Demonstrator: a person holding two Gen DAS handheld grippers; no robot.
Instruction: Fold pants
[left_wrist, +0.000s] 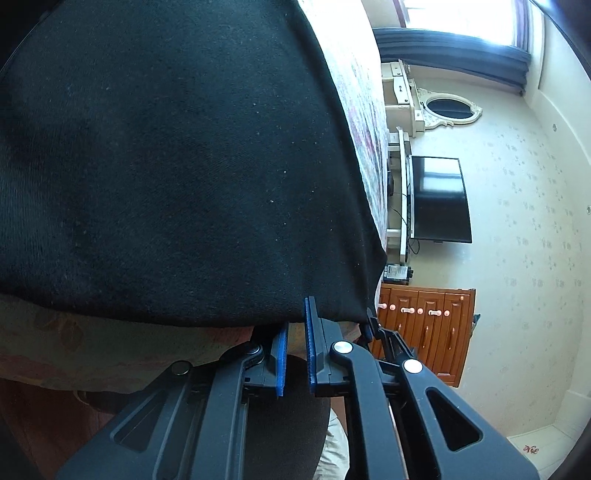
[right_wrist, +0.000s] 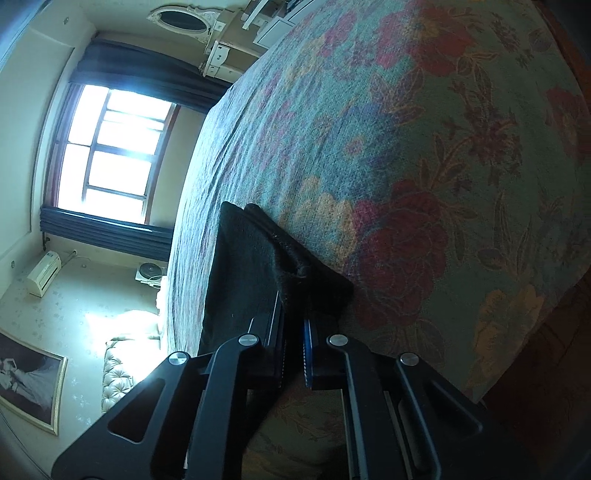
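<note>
Floral bedspread (right_wrist: 424, 155) covers the bed, and on it lie the black pants (left_wrist: 166, 166), spread flat near the bed's edge. At that edge the left gripper (left_wrist: 295, 328) is closed on the hem of the pants; its blue pads (left_wrist: 311, 354) pinch the cloth. The right gripper (right_wrist: 293, 325) is closed too, clamped on a corner of the pants, where the fabric bunches between its fingers. Farther away stand a dark television (left_wrist: 439, 199), a wooden cabinet (left_wrist: 424, 332) and a bright window (right_wrist: 110, 155).

pants (left_wrist: 166, 166) on bedspread (right_wrist: 424, 147), tongs (right_wrist: 293, 314) at hem
</note>
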